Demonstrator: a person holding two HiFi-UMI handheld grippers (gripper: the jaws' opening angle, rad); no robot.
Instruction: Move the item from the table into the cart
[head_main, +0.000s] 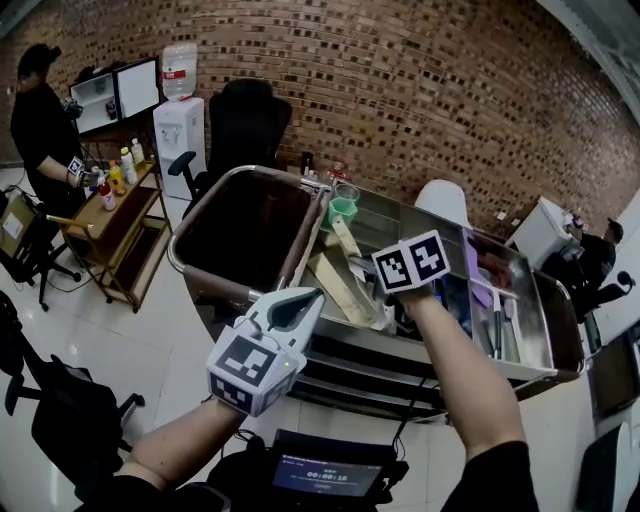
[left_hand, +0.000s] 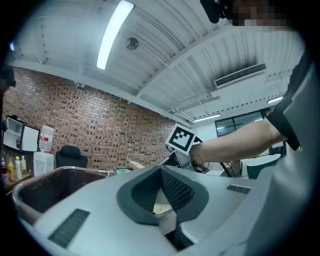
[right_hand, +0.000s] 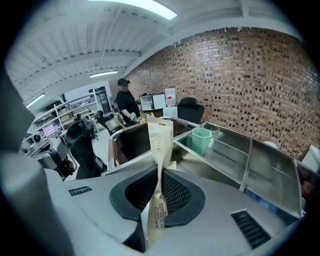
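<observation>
The right gripper (right_hand: 160, 186) clenched an upright tan paper packet (right_hand: 160, 142) by the steel cart (right_hand: 248, 167); the left gripper (left_hand: 161, 169) was closed, empty.

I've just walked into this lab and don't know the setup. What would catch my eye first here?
Front and centre, the right gripper pinches a tall beige paper packet, held upright over the steel table. Just left of that table stands the deep, dark cart, with a red brick wall behind everything.
</observation>
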